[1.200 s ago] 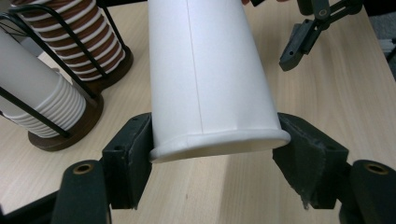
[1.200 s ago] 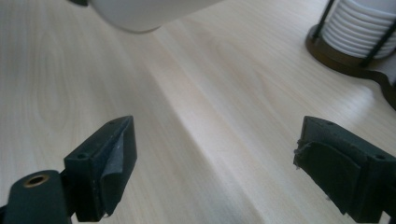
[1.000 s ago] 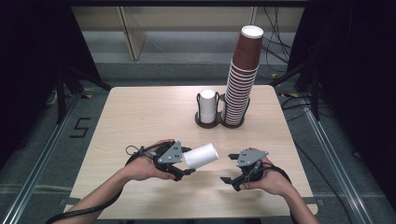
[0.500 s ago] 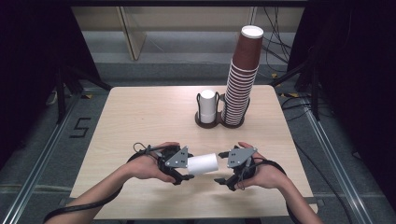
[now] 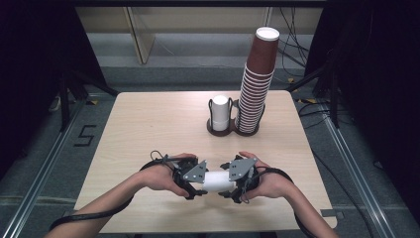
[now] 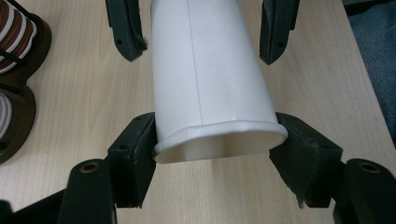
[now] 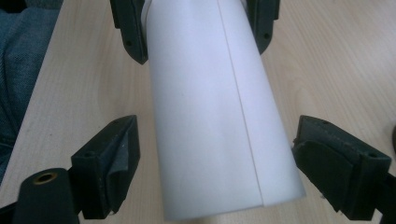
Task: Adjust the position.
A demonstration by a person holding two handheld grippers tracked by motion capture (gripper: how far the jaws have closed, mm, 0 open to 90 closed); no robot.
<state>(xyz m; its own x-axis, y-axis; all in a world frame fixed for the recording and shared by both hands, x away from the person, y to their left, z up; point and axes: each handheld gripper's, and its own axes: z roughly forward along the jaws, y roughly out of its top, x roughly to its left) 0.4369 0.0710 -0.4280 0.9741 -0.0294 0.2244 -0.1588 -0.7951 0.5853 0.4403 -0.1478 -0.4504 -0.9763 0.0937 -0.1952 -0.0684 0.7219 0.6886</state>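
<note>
White paper cup (image 5: 219,181), plain with one straight seam, lay sideways above the table's (image 5: 148,124) near edge; our left gripper (image 6: 219,149) pinched its slightly squashed rim, while our right gripper (image 7: 205,154), jaws closing, straddled its base untouched.

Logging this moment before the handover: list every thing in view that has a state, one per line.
white paper cup: lying on its side, held above the table
left claw: shut on the cup's rim end, pads pressing
right claw: jaws either side of the cup's base end, just been closing, gaps remain
brown cup stack: upright in holder
white cups: upright in holder
</note>
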